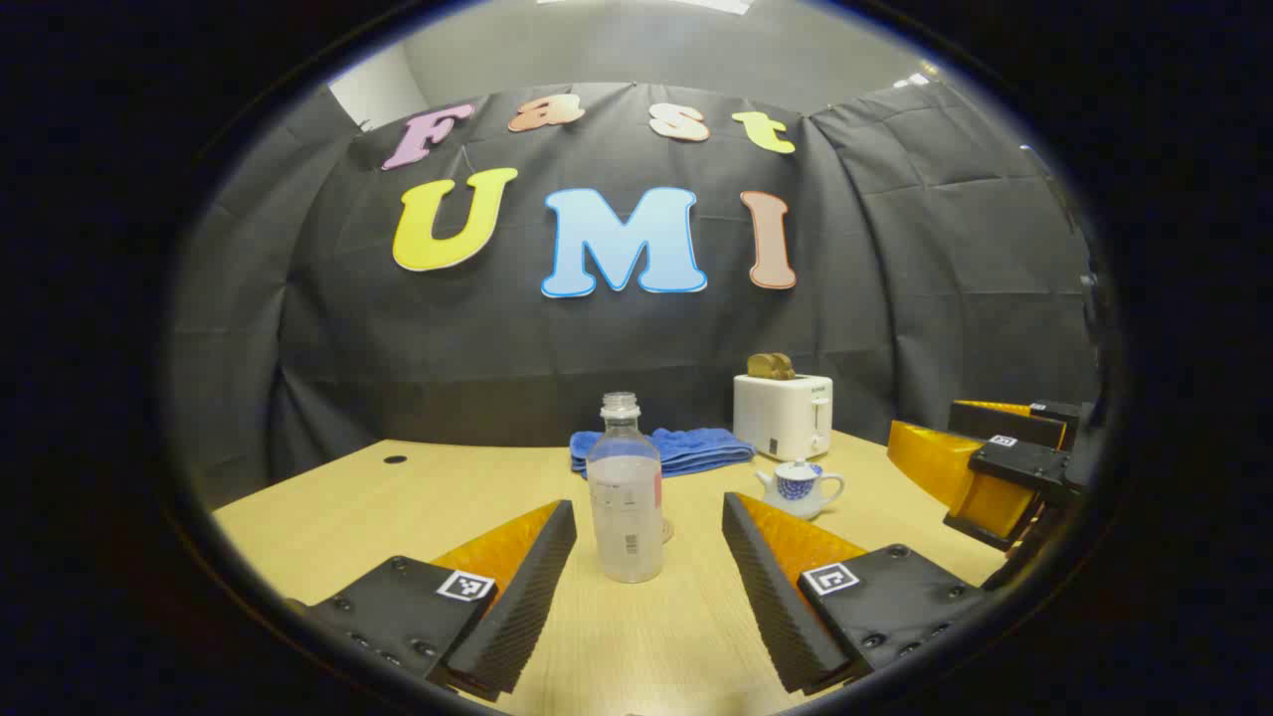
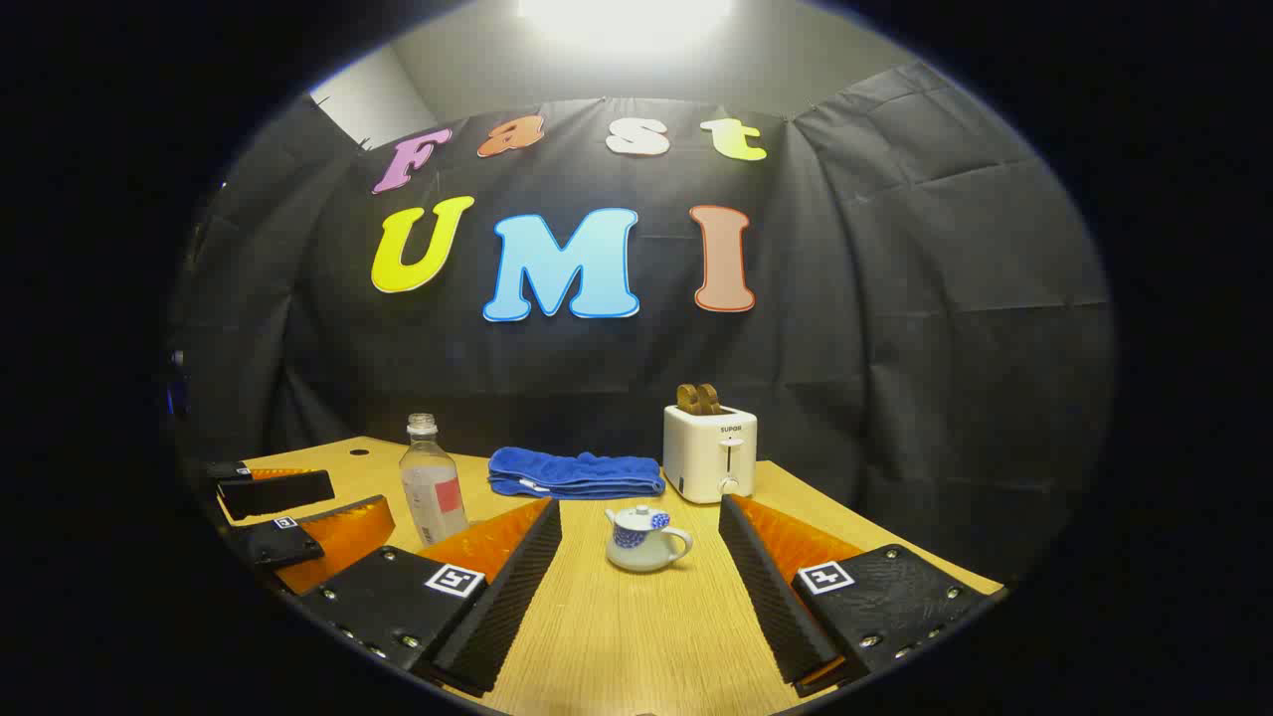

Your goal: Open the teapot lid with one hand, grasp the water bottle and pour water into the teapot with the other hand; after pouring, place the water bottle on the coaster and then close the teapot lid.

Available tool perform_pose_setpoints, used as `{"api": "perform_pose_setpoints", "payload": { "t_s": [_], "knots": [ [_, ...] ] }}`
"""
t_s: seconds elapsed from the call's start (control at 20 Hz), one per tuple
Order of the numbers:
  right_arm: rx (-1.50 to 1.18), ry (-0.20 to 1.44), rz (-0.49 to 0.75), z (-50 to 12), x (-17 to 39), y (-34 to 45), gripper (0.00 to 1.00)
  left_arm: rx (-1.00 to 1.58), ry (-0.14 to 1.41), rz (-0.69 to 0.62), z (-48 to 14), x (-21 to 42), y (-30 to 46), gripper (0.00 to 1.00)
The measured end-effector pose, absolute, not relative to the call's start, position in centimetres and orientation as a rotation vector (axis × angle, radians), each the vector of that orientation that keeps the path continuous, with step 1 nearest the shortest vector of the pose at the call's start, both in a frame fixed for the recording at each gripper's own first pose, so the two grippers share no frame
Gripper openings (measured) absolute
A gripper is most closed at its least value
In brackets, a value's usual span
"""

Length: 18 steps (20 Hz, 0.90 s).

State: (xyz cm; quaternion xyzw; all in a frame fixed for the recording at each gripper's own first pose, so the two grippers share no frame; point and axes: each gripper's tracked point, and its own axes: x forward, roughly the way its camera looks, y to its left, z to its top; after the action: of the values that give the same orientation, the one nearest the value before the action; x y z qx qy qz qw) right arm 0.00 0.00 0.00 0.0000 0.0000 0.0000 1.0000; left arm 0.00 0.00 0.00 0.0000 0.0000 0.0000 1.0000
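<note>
Two sets of tongs face the work on a wooden counter [image 1: 328,497]. The left tongs [image 1: 646,542], spread wide and holding nothing, frame the upright water bottle [image 1: 625,497], which stands just ahead between the tips, long axis vertical. The right tongs [image 2: 641,537], equally wide and empty, point straight at the small teapot [image 2: 644,540], its lid on. Judging by this, the left is nearer the bottle and the right nearer the lid.
</note>
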Motion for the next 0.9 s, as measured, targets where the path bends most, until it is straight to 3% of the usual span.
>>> {"api": "perform_pose_setpoints", "payload": {
  "t_s": [0.35,0.9],
  "knots": [
    [-0.08,-0.046,0.003,0.6,-3.0,0.3,0.98,0.001,-0.015,0.01,0.7,-2.6,-0.5,1.0],
    [-0.005,0.0,-0.007,-0.8,-2.3,-0.3,0.98,0.004,0.003,0.022,0.2,-2.4,-0.7,1.0]
  ]
}}
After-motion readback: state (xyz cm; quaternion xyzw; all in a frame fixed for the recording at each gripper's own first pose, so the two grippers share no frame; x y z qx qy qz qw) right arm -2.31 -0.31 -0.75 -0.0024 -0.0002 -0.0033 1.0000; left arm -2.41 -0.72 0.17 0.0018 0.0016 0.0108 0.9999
